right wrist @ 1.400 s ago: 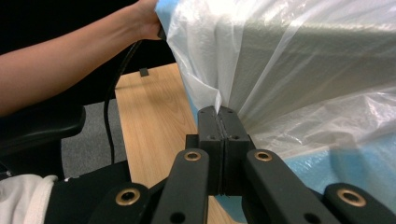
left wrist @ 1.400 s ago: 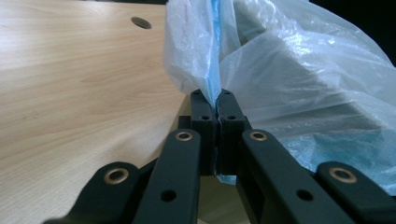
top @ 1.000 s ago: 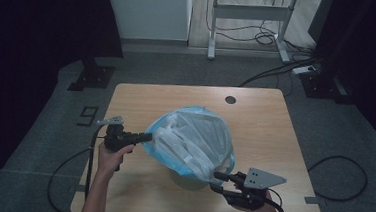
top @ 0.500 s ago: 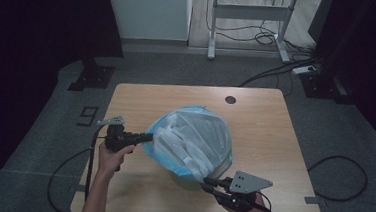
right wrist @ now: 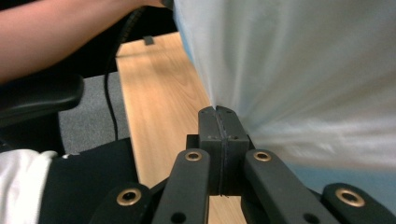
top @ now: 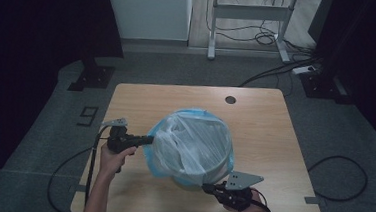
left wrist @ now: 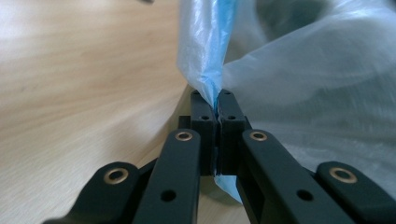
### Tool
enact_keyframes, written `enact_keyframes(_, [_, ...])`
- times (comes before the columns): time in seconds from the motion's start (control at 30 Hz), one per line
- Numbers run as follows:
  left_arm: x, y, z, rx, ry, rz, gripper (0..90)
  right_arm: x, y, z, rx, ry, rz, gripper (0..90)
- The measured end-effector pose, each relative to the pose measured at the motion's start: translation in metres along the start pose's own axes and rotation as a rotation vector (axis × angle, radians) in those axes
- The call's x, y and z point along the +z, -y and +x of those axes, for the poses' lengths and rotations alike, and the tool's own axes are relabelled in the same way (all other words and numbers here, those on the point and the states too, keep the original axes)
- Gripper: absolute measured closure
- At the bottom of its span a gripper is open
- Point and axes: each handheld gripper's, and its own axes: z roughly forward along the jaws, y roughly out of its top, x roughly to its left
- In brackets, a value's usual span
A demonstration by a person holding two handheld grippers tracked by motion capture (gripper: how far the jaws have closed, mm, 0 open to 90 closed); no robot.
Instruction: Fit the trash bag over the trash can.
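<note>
Left gripper (top: 148, 140): at the table's left side, level, pointing right; jaws pressed together on a fold of the bag's blue-edged rim, film pinched between the pads (left wrist: 204, 116)
Left hand (top: 114, 156): wrapped round the gripper's handle, forearm entering from the bottom edge
Plastic bag (top: 193, 146): translucent white with a pale blue edge, draped over a round bin near the table's middle, mouth open upward, left side pulled out toward the left gripper
Bin (top: 206, 177): pale wall showing below the film at the near right
Right gripper (top: 208, 188): at the near edge, just beside the bin's lower right; jaws have just been closing and now meet, with the bag's film caught at their tips (right wrist: 218, 111)
Table (top: 265, 121): light wood, a dark round hole near its far edge
</note>
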Motion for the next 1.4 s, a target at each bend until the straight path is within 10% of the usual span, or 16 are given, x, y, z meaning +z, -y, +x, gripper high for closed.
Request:
enact_keyframes(0.27, [0.007, 0.005, 0.005, -0.016, -0.03, 0.019, 85.4, -0.001, 0.016, -0.019, 0.07, -0.009, -0.016, 89.0])
enact_keyframes(0.37, [-0.003, 0.005, 0.0, 0.003, -0.115, -0.043, 60.8, -0.005, 0.015, -0.015, 0.076, -0.039, -0.046, 68.6])
enact_keyframes(0.53, [-0.025, 0.006, -0.006, 0.055, -0.132, -0.116, 38.7, -0.024, 0.003, 0.002, 0.06, -0.027, -0.161, 48.5])
enact_keyframes(0.8, [-0.032, -0.006, -0.016, 0.105, -0.126, -0.148, 36.7, -0.059, -0.031, 0.003, 0.004, 0.034, -0.261, 46.5])
enact_keyframes(1.07, [-0.026, -0.029, -0.023, 0.14, -0.13, -0.143, 38.8, -0.071, -0.082, -0.044, -0.026, 0.19, -0.234, 45.6])
enact_keyframes(1.4, [-0.009, -0.055, -0.018, 0.148, -0.111, -0.097, 43.6, -0.024, -0.127, -0.113, 0.007, 0.244, -0.083, 51.7])
